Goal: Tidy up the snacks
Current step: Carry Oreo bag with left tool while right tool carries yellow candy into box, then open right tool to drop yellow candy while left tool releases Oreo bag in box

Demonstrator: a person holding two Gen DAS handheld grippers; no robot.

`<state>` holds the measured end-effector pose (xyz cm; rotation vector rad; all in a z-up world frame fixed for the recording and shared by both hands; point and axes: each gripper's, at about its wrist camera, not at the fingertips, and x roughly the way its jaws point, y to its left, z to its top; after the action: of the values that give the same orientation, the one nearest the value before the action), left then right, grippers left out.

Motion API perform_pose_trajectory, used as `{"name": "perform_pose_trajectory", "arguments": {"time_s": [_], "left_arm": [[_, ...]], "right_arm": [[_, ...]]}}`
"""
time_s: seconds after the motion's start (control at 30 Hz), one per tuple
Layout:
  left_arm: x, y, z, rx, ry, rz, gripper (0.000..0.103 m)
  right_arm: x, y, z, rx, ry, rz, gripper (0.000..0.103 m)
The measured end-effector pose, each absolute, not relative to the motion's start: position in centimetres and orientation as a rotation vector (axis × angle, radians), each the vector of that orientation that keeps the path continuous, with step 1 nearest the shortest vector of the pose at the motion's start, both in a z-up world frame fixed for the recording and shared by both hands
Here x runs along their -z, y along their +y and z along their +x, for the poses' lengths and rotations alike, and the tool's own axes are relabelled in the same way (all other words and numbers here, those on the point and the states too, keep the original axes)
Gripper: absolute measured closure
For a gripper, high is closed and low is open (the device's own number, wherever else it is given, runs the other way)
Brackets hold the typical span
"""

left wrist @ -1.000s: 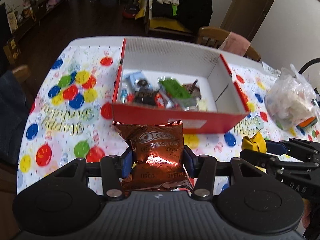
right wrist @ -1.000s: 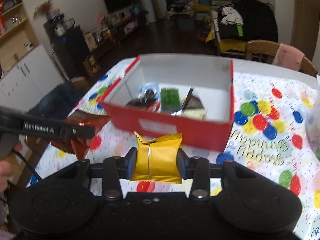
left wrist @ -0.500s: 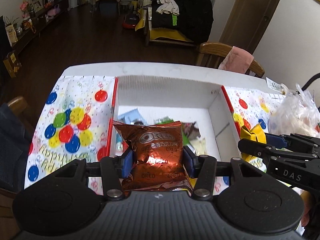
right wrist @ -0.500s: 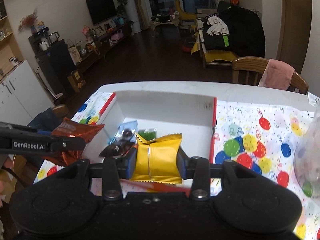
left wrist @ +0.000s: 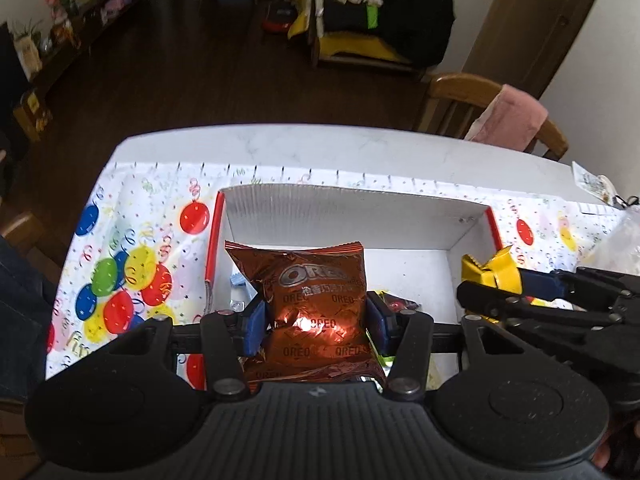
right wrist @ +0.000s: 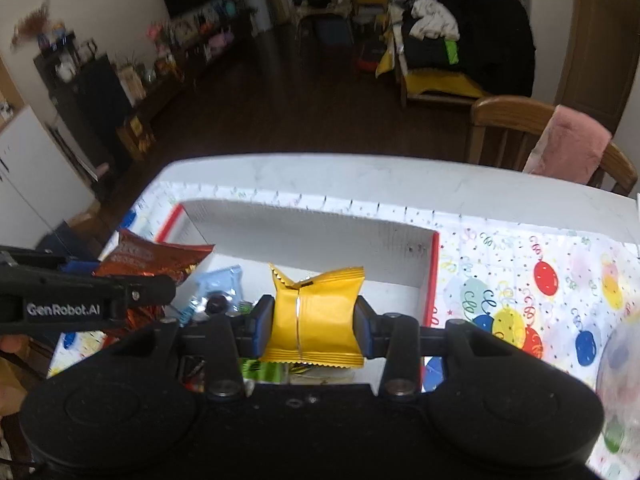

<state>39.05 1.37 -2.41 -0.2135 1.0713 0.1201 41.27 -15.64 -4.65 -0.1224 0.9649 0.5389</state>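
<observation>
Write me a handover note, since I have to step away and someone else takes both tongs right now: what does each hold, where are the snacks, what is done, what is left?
Left tongs: shut on the brown Oreo packet, held above the red box.
Right tongs: shut on the yellow packet, also over the box.
Done: several wrapped snacks already lie inside the box.
Left: release both packets into the box. A clear plastic bag sits on the balloon tablecloth to the right; its contents are unclear.

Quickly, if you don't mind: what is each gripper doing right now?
Left gripper: closed on the brown Oreo packet, over the red box.
Right gripper: closed on the yellow packet.
</observation>
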Motion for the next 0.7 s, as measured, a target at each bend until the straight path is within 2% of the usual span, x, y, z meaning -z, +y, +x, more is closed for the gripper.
{"name": "perform_pose_trajectory", "arguments": {"time_s": [0.37, 0.7], "left_arm": [[6.3, 1.7, 42.0, -0.15, 1.211, -0.213, 0.053], [9.0, 1.8, 42.8, -0.15, 1.273, -0.179, 0.053]], "right_arm": [[9.2, -12.9, 45.9, -0.544, 1.125, -0.127, 0.064], [11.6, -11.8, 46.6, -0.542, 1.189, -0.143, 0.063]]}}
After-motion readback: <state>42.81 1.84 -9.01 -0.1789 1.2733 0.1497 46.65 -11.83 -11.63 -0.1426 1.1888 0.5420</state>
